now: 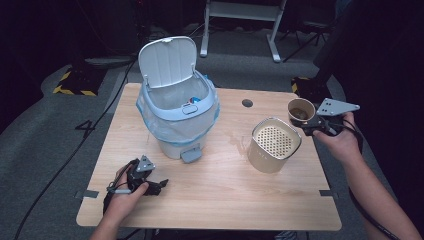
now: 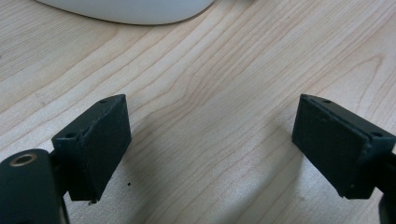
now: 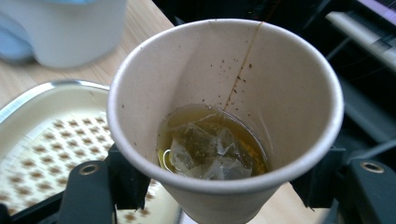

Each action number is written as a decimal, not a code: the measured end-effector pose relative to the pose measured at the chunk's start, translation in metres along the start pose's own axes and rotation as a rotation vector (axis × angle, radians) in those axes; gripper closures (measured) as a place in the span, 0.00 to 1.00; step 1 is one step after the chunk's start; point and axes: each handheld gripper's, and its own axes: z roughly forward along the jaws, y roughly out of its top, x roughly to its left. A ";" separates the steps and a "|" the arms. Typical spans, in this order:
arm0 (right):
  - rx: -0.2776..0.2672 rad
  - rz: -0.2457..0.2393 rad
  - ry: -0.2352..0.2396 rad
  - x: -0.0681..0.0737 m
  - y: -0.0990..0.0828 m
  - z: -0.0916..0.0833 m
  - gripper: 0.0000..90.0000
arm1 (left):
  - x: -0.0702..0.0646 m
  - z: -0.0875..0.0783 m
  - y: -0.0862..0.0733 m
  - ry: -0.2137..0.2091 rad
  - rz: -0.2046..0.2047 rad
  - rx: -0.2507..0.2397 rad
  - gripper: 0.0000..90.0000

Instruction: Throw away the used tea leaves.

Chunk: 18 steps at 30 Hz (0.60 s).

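Observation:
My right gripper (image 1: 311, 124) is shut on a paper cup (image 1: 300, 110) held at the table's right edge, beside a cream container with a perforated strainer top (image 1: 274, 144). In the right gripper view the paper cup (image 3: 224, 112) holds a little brownish tea and a used tea bag (image 3: 208, 151), and the jaws press on both of its sides. The strainer top (image 3: 51, 140) lies below and to the left. A white pedal bin (image 1: 178, 107) with a raised lid and a blue liner stands mid-table. My left gripper (image 1: 159, 186) rests open on the wood near the front left, its fingers (image 2: 95, 144) wide apart over bare wood.
The wooden table (image 1: 215, 195) has a cable hole (image 1: 247, 103) at the back. The bin's foot pedal (image 1: 190, 155) faces the front. The bin's white base (image 2: 126, 9) shows at the top of the left gripper view. Dark floor and a desk frame (image 1: 240, 20) lie behind.

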 end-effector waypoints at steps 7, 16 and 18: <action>0.109 -0.270 -0.194 0.022 0.017 0.002 0.37 | 0.000 0.000 0.000 0.000 -0.001 0.000 0.13; 0.255 -0.620 -0.344 0.036 0.027 0.007 0.38 | 0.000 0.000 0.000 0.000 0.000 0.000 0.13; 0.274 -0.656 -0.356 0.037 0.028 0.007 0.38 | 0.000 0.000 0.000 0.000 0.000 0.000 0.13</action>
